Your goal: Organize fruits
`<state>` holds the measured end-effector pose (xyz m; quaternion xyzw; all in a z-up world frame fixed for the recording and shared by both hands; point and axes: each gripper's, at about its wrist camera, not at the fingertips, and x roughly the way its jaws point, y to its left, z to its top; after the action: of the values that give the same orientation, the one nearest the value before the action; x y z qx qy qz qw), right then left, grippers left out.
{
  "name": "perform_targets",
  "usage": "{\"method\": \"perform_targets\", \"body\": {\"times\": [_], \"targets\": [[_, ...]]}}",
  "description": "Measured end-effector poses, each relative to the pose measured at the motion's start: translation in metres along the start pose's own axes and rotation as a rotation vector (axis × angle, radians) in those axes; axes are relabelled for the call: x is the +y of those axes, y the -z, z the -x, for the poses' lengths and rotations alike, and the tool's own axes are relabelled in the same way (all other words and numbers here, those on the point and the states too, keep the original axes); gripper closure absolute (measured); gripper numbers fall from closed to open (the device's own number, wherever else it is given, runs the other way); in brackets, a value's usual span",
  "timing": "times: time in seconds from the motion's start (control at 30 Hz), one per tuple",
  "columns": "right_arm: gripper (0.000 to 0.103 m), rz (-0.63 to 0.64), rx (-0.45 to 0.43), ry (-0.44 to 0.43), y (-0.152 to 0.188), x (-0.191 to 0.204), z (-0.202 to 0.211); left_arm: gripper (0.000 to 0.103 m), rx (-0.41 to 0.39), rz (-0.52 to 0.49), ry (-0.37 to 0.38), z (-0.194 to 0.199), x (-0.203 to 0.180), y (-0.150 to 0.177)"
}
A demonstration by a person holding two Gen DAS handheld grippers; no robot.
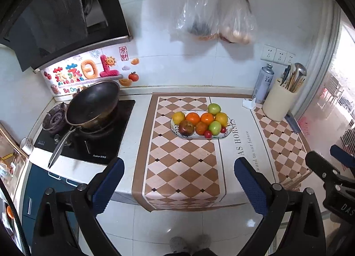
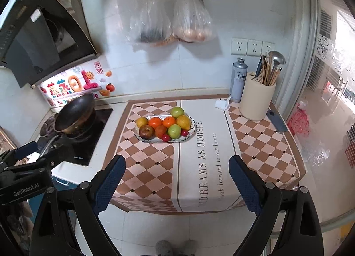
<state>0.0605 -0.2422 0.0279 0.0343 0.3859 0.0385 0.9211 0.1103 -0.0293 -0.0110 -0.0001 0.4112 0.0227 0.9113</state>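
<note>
All the fruits sit piled on the oval plate [image 1: 177, 134] in the middle of the checked mat on the surface, so by my reading either nothing has been picked yet or the arranging is done. The left gripper [image 1: 178, 186] and right gripper [image 2: 177, 182] hang well short of the plate, off the surface edge, fingers spread wide and empty. A next reach would call for singling out 1 fruit (the green apple [image 2: 177, 112] behind the plate rim looks most exposed). No target container shows; lower fruits are partly hidden.
</note>
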Motion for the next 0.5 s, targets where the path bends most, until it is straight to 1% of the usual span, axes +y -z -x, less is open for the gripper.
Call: {"method": "perform_targets", "body": {"times": [0.27,0.37,0.5], "targets": [[0.007,0.011,-0.025,-0.037,0.010,0.001,0.046,0.001,-0.008,0.014,0.011,0.040,-0.005,0.016],[0.007,0.026,-0.037,-0.047,0.012,0.004,0.061,0.001,-0.011,0.011,0.017,0.048,-0.008,0.021],[0.007,0.040,-0.046,-0.042,0.012,0.007,0.072,0.001,-0.016,0.011,0.016,0.054,-0.010,0.024]]}}
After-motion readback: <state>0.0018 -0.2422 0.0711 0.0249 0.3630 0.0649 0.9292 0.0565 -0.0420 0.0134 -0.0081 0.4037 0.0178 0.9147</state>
